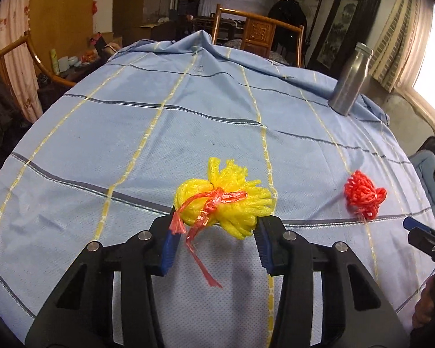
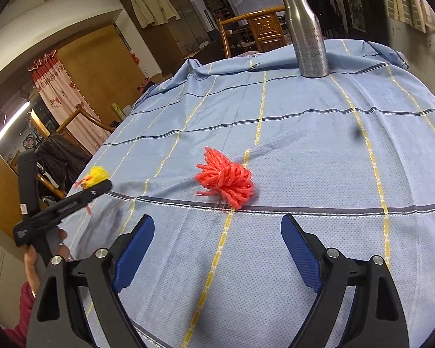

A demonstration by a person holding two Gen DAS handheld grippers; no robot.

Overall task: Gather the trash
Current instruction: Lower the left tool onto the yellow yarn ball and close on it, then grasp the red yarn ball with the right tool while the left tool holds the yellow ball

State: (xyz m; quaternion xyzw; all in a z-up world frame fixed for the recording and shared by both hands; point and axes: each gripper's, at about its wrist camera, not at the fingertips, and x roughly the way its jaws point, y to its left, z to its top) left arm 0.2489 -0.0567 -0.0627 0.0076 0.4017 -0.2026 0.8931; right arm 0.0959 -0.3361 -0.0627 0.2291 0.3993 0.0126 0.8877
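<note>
A yellow foam-net bundle (image 1: 226,195) tied with a red plastic strip lies on the blue checked tablecloth (image 1: 130,133). My left gripper (image 1: 216,227) is open, its jaws on either side of the bundle's near edge, not clamped. A red foam-net bundle (image 1: 364,195) lies to the right; in the right wrist view the red bundle (image 2: 227,182) sits just beyond my open, empty right gripper (image 2: 217,226). The yellow bundle (image 2: 97,174) and the left gripper (image 2: 81,195) show at the left of that view.
A steel bottle (image 2: 307,32) stands upright at the far right of the table, also in the left wrist view (image 1: 349,79). Wooden chairs (image 1: 256,33) stand behind the table. The cloth (image 2: 319,150) drops off at the table's round edges.
</note>
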